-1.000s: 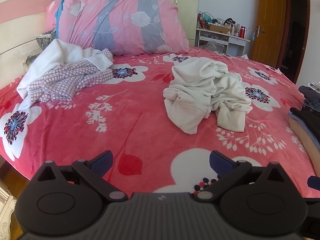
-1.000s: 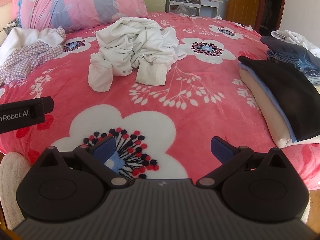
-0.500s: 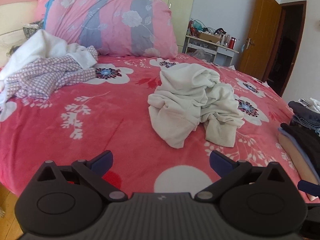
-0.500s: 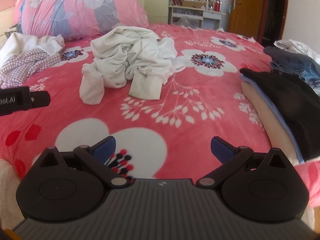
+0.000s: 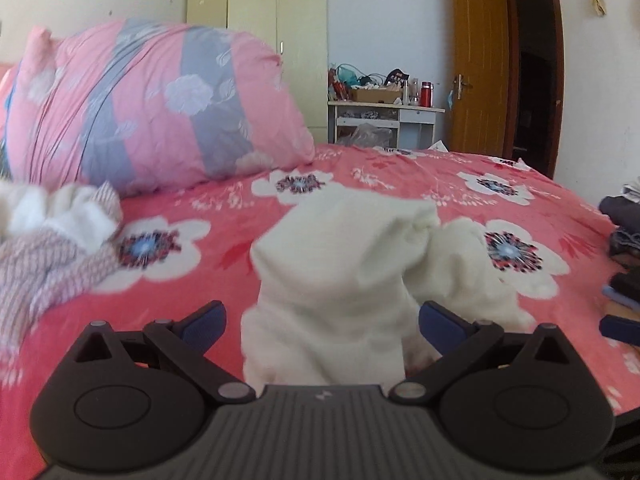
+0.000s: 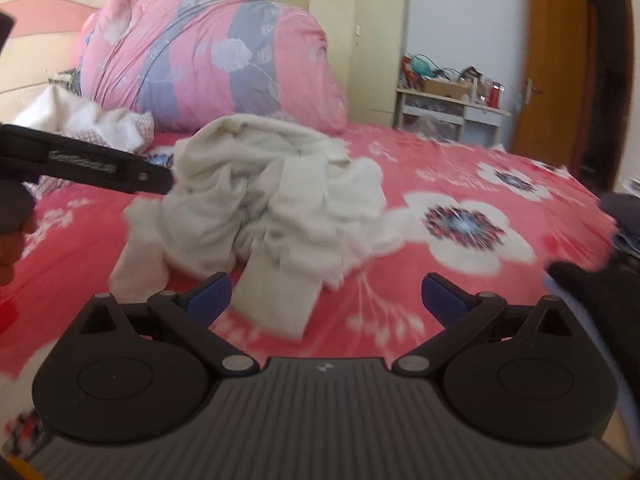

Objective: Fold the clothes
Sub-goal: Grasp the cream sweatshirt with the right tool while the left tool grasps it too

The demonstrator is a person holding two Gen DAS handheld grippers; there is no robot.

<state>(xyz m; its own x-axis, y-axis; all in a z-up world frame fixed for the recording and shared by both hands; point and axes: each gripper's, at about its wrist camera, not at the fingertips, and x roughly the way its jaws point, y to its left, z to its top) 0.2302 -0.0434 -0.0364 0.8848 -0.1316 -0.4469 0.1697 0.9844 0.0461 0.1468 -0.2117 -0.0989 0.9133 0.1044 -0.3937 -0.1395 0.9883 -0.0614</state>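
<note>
A crumpled cream-white garment [image 5: 340, 264] [image 6: 260, 200] lies in a heap on the red floral bedspread [image 5: 200, 272] [image 6: 460, 184]. My left gripper [image 5: 322, 322] is open, low over the bed, with the garment's near end between its blue-padded fingers [image 5: 204, 320]; contact cannot be told. My right gripper [image 6: 326, 294] is open too, and one cream leg or sleeve end [image 6: 280, 300] lies just in front of its left finger. The left gripper's black body [image 6: 88, 164] shows in the right wrist view, reaching the heap from the left.
A big pink-and-grey quilt bundle [image 5: 152, 104] sits at the bed's head. A white and checked clothes pile [image 5: 52, 240] lies to the left. Folded dark clothes [image 5: 624, 248] [image 6: 596, 304] stack at the right. A wardrobe [image 5: 276, 48], cluttered desk [image 5: 384, 116] and open door [image 5: 480, 72] stand behind.
Both grippers have moved forward and down toward the cream garment, which now fills the near view; the left one's fingers now straddle its near end. Both stay open.
</note>
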